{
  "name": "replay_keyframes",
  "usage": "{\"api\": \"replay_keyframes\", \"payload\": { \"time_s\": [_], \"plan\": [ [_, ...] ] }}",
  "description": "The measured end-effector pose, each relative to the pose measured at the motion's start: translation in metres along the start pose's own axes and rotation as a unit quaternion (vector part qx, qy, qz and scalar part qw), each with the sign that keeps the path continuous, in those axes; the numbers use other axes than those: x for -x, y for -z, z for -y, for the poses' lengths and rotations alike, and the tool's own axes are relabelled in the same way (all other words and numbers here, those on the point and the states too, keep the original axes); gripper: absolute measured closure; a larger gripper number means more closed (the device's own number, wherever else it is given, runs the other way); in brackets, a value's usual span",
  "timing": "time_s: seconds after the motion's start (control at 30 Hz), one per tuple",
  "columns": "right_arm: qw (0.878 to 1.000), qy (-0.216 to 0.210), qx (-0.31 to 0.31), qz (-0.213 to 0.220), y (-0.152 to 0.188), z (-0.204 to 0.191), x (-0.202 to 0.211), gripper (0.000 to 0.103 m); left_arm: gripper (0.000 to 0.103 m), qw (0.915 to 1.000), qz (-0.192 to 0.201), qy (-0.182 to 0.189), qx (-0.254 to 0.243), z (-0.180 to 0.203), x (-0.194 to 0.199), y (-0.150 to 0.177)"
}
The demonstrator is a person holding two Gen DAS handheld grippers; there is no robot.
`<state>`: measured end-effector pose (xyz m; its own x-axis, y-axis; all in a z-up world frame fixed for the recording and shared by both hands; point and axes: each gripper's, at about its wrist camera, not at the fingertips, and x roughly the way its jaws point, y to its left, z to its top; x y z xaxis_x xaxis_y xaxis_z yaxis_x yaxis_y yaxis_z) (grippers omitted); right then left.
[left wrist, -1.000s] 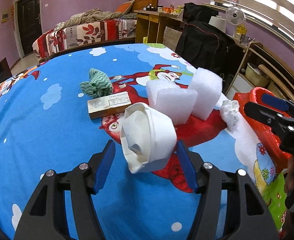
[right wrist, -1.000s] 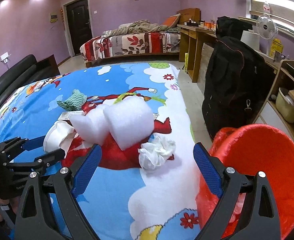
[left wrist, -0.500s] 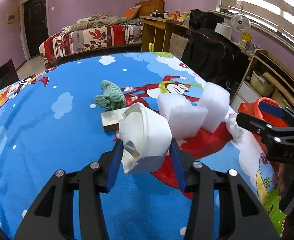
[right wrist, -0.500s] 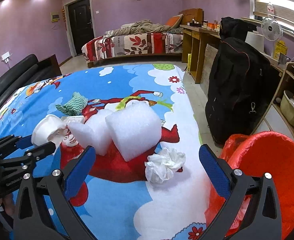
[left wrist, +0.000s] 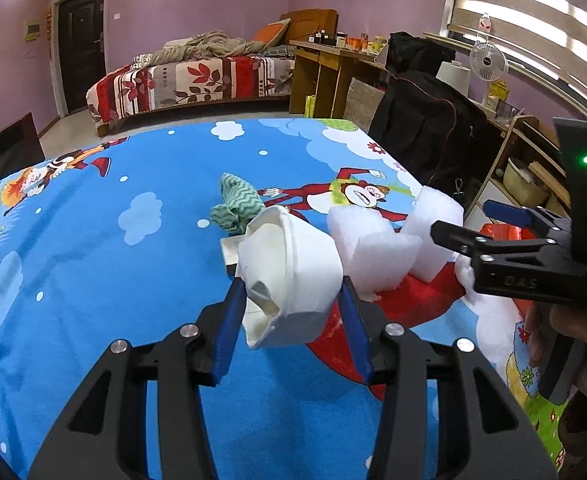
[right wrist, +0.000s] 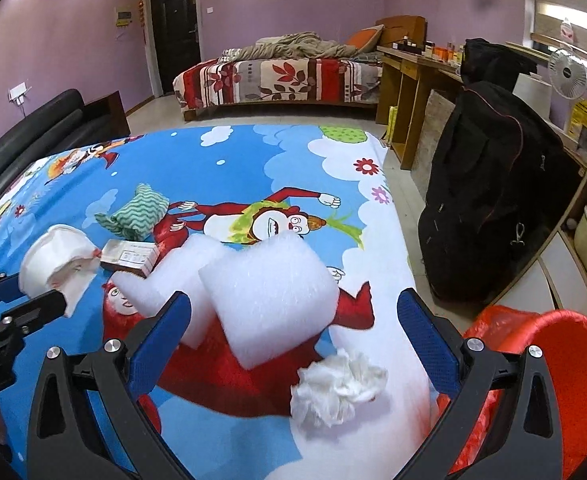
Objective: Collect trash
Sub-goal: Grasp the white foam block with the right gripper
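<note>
My left gripper [left wrist: 291, 304] is shut on a crushed white paper cup [left wrist: 289, 268] and holds it above the blue cartoon cloth; the cup also shows in the right wrist view [right wrist: 55, 260]. My right gripper [right wrist: 293, 320] is open and empty, above white foam blocks [right wrist: 269, 300] and a crumpled white tissue [right wrist: 335, 384]. The foam blocks also show in the left wrist view [left wrist: 377, 258]. A small cardboard box [right wrist: 131, 257] and a green zigzag cloth [right wrist: 135, 216] lie further back. A red bin with a red liner [right wrist: 565, 364] stands beyond the table's right edge.
The table [right wrist: 229, 160] carries a blue cartoon cloth. A black bag [right wrist: 493, 192] on a chair stands to the right. A bed [right wrist: 273, 76], a wooden desk [right wrist: 417, 68] and a black sofa [right wrist: 33, 128] lie beyond.
My left gripper closed on the paper cup and lifted it off the cloth. My right gripper moved forward over the foam blocks, staying open.
</note>
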<state>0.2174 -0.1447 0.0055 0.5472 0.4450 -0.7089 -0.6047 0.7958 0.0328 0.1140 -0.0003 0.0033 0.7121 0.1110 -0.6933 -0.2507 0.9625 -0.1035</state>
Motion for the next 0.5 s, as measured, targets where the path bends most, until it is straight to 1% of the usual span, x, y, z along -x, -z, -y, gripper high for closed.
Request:
{"api": "replay_keyframes", "payload": {
  "time_s": [0.33, 0.5],
  "plan": [
    [1.0, -0.008, 0.005, -0.01, -0.004, -0.002, -0.017, 0.007, 0.057, 1.0, 0.003, -0.002, 0.004, -0.003, 0.002, -0.001],
    [1.0, -0.014, 0.007, -0.012, -0.004, -0.004, -0.018, 0.017, 0.057, 1.0, 0.003, -0.003, 0.005, -0.004, 0.002, -0.002]
  ]
}}
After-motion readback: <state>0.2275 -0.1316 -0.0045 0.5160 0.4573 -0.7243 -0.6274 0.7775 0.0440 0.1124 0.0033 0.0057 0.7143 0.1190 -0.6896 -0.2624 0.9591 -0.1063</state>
